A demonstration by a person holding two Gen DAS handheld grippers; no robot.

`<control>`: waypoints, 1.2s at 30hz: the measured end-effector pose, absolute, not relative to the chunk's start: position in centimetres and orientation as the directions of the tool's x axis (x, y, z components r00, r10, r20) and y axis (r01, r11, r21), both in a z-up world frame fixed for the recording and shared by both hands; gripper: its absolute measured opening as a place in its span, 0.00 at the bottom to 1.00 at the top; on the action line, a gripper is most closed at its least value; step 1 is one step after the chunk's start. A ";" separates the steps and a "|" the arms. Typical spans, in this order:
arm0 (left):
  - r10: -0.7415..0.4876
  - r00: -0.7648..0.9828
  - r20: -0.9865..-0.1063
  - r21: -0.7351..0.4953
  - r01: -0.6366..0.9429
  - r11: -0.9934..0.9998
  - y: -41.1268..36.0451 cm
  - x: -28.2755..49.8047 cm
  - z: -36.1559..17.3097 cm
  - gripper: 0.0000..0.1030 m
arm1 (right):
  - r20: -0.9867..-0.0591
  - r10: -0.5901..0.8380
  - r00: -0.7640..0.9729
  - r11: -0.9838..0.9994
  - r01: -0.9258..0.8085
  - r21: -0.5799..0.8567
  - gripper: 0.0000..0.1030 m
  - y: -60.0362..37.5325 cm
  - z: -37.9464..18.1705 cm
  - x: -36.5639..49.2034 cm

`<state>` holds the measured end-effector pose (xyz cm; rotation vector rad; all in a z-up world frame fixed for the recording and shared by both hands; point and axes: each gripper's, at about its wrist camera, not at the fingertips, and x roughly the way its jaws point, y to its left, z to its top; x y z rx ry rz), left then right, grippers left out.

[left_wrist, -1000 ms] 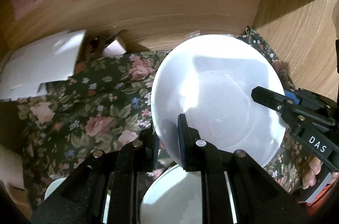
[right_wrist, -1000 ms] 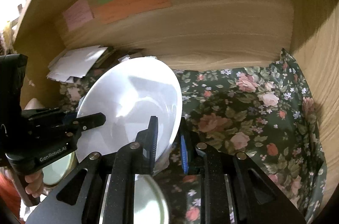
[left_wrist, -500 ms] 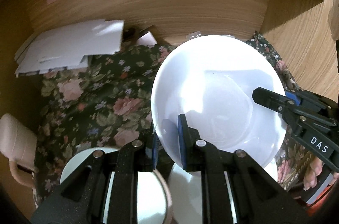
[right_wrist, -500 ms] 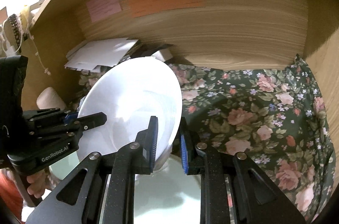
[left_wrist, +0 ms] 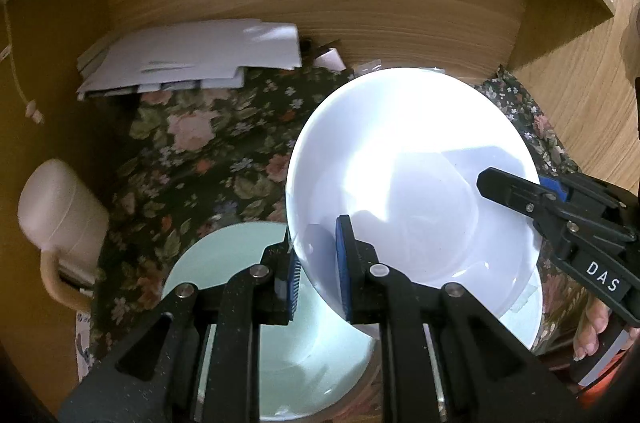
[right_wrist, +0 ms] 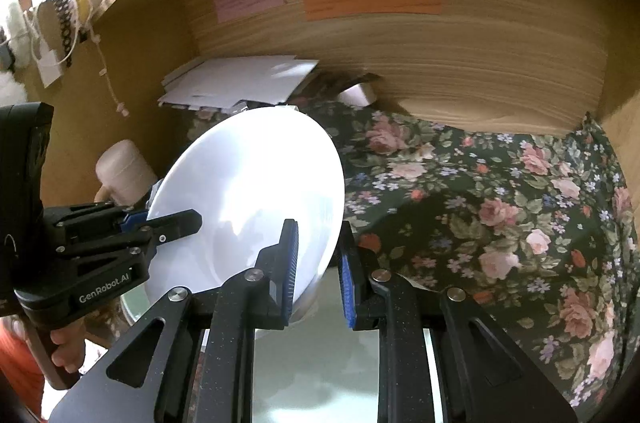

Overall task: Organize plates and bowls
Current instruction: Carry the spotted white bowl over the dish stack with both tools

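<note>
A white deep plate hangs tilted above the floral cloth, gripped from two sides. My left gripper is shut on its near left rim, blue pads pressed on both faces. My right gripper is clamped on the opposite rim, with one finger lying over the inside. In the right wrist view the same plate stands steeply on edge, my right gripper shut on its lower rim and my left gripper on its left rim. Directly below lies a pale green dish, partly hidden by the fingers.
A floral cloth covers the shelf floor. White papers are stacked at the back left and a cream mug stands at the left edge. A wooden back wall bears coloured notes; a wooden side wall closes the right.
Both grippers have carried the white plate leftward over the cloth. The pale green dish and the cream mug have come into view below and to the left.
</note>
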<state>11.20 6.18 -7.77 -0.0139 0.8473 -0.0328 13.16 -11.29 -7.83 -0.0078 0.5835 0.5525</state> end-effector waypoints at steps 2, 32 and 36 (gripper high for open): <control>-0.027 0.663 -0.748 -0.027 0.010 1.000 6.8 10.7 -7.9 0.15 | -0.530 0.499 0.686 0.849 -0.508 0.142 0.17 -10.6 -8.0 12.9; 0.026 0.609 -0.793 -0.047 -0.104 0.993 13.7 6.9 -11.8 0.15 | -0.632 0.539 0.558 0.794 -0.586 0.160 0.17 -3.5 -13.0 13.4; 0.026 0.608 -0.793 -0.045 -0.101 0.994 13.6 7.0 -11.7 0.15 | -0.632 0.534 0.561 0.794 -0.590 0.147 0.20 -3.7 -13.1 13.3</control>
